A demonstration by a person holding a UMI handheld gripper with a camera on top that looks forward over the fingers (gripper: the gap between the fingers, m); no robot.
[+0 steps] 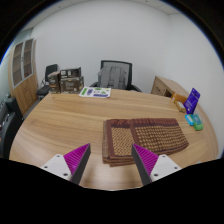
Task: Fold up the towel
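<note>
Far left, a wooden cabinet [24,70] w/ glass-panel doors stands vs the wall. Next to it, a black chair [51,75] and a dark shelf unit [70,80] w/ small items, too small to ID.

The big wooden table [60,125] fills the mid of the view. On its far side lies a flat stack of papers/booklets [95,92], white & green. Behind that, a mesh-back office chair [115,74] is pushed up to the table's far edge.

The gripper [111,160] hangs over the near edge of the table, its two fingers spread apart, holding nothing. Magenta pads [76,157] show on the inner faces. Bare tabletop sits between the tips.

The towel [146,137], brown w/ a woven checker-like pattern, lies flat on the table just ahead of the right finger, stretching off to the right; part of it looks doubled over, w/ a darker left section. Right fingertip is near its front edge; contact can't be told.

Further right, near the table's far right edge: a purple upright card/box [192,99], a yellow item [181,101] beside it, and a teal item [195,123] just past the towel's right end. A light wood sideboard [168,88] stands beyond.
</note>
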